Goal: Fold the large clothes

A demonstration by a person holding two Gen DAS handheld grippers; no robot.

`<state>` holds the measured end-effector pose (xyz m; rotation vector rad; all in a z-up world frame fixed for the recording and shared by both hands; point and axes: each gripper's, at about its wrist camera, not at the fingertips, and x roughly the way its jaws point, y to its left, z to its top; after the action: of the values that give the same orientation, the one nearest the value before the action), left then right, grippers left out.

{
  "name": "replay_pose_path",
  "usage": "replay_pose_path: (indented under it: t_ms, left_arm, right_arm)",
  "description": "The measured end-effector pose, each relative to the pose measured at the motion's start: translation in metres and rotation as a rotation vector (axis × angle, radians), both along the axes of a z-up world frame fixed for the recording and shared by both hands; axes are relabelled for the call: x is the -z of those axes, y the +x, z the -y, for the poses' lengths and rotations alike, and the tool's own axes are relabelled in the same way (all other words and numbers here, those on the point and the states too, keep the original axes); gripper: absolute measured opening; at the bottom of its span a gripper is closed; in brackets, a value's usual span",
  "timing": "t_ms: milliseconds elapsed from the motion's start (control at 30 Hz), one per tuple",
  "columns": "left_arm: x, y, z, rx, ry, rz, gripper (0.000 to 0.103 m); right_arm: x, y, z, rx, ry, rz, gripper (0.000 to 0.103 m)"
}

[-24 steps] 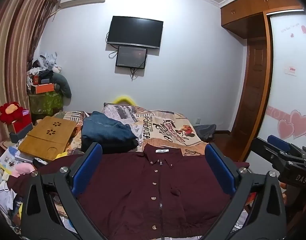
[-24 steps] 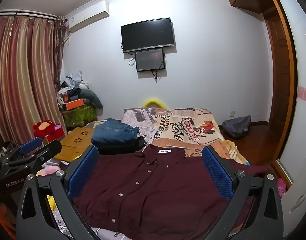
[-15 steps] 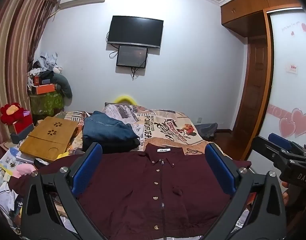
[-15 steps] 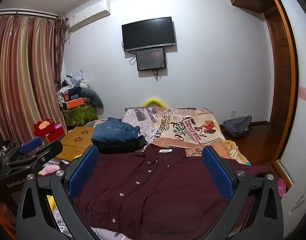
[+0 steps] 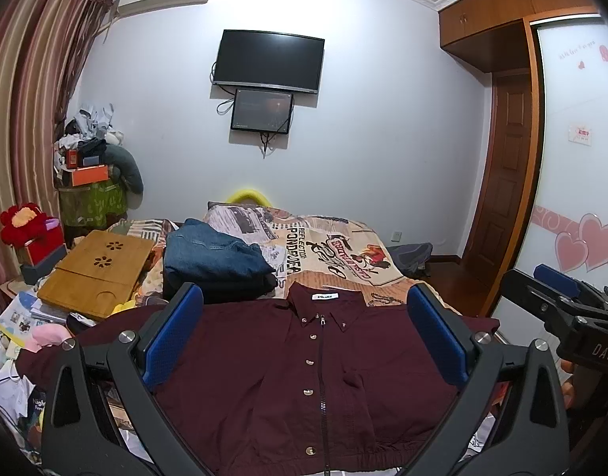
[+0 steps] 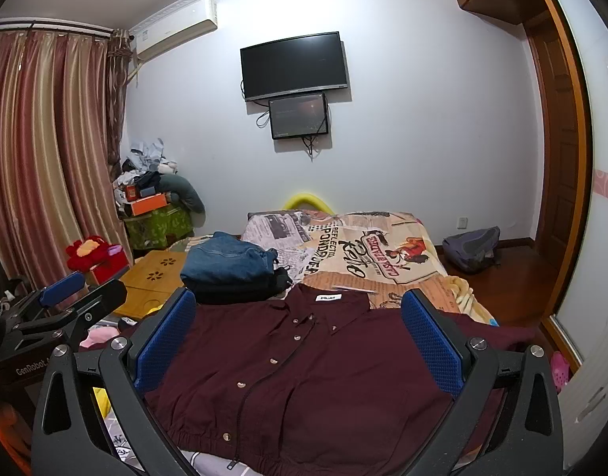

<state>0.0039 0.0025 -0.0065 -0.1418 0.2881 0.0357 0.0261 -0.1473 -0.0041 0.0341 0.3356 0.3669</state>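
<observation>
Nothing has moved much; your left gripper [image 5: 304, 341] and right gripper [image 6: 300, 341] hover with jaws spread wide, gripping nothing. Maroon shirt [image 5: 304, 377] lies flat, buttoned, collar away from you.

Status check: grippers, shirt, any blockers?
Left hand-held gripper open, empty; right hand-held gripper open, empty. Maroon shirt flat on bed, front up, unfolded. Folded jeans stack just beyond the collar, left; not on the shirt.

Both grippers are held side by side, level and pointing forward. The left gripper [image 5: 304, 333] has its blue-padded fingers [image 5: 171, 333] spread wide at the lower frame, gripping nothing. The right gripper [image 6: 298, 335] matches it, fingers [image 6: 430, 343] parted and empty.
</observation>
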Motion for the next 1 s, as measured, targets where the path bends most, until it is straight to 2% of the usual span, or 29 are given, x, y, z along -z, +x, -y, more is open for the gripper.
replay_pose_path:
  t_ms: [1000]
  left_arm:
    - [-0.003,0.004,0.002,0.016,0.009,-0.013,0.103]
  right_arm:
    - [-0.009,0.004,0.007,0.021,0.007,-0.010,0.103]
